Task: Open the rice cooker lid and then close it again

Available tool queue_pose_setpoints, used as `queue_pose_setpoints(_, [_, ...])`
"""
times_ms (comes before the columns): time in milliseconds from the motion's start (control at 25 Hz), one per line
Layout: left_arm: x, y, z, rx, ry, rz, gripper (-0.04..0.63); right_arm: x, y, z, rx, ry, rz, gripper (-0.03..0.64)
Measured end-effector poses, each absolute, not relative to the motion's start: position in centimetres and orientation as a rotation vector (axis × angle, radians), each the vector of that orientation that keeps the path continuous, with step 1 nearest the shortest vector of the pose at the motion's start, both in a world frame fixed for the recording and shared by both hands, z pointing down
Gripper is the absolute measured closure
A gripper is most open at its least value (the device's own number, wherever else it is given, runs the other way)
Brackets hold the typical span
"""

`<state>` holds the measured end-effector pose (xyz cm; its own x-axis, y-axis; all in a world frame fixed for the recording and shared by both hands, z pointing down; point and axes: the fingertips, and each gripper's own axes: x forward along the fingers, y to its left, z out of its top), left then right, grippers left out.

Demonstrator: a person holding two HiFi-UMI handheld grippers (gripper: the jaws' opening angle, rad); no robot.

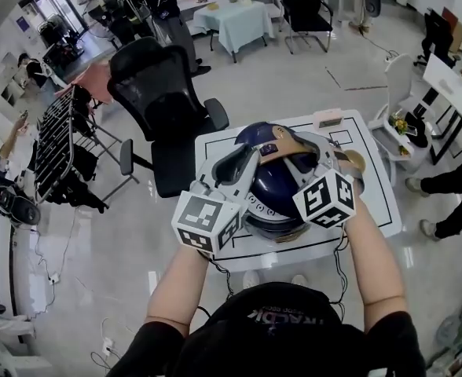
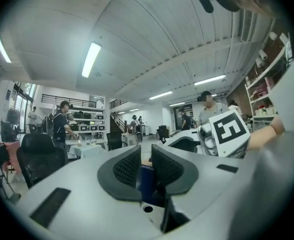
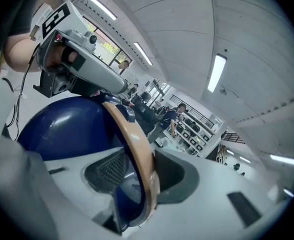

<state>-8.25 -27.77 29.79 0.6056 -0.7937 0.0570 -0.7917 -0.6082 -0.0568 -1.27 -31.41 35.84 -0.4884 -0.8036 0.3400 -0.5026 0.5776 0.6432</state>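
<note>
Dark blue rice cooker [image 1: 272, 187] sits mid white surface [image 1: 364, 144], lid down, right in front of person. Tan handle [image 3: 133, 134] arcs up over dome. Right gripper [image 3: 137, 159]: jaws fairly wide, clamped across handle, pads on both sides of it. Left gripper [image 2: 146, 156]: jaws nearly together, slim gap, dark blue bit of cooker showing in gap, pads not seen pressing it. Both grippers meet over cooker top, marker cubes toward person. Black office chair [image 1: 164, 93] just beyond surface.
</note>
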Motion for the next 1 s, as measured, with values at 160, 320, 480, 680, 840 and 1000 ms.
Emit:
queue_pose_setpoints(160, [-8.2, -26.9, 28.6, -2.763, 1.397, -0.062, 0.483, -0.4, -31.5, 35.4, 1.062, -2.229, -0.595, 0.449])
queue_pose_setpoints(320, [-8.1, -26.4, 28.0, -2.742, 1.415, -0.028, 0.462, 0.9, -32.1, 34.7, 1.108, -2.295, -0.546, 0.451])
queue_pose_setpoints(480, [-7.5, -26.2, 28.0, -2.752, 1.422, -0.021, 0.455, 2.4, -32.7, 34.2, 1.145, -2.388, -0.467, 0.451])
queue_pose_setpoints(680, [-6.4, -26.2, 28.0, -2.756, 1.441, 0.011, 0.449, 4.8, -33.4, 33.4, 1.189, -2.476, -0.385, 0.451])
queue_pose_setpoints(840, [-5.8, -26.3, 28.1, -2.746, 1.460, 0.002, 0.446, 7.0, -34.0, 33.0, 1.227, -2.542, -0.304, 0.456])
queue_pose_setpoints(1000, [-4.1, -26.4, 29.2, -2.772, 1.448, -0.024, 0.436, 8.9, -34.7, 32.9, 1.259, -2.589, -0.240, 0.459])
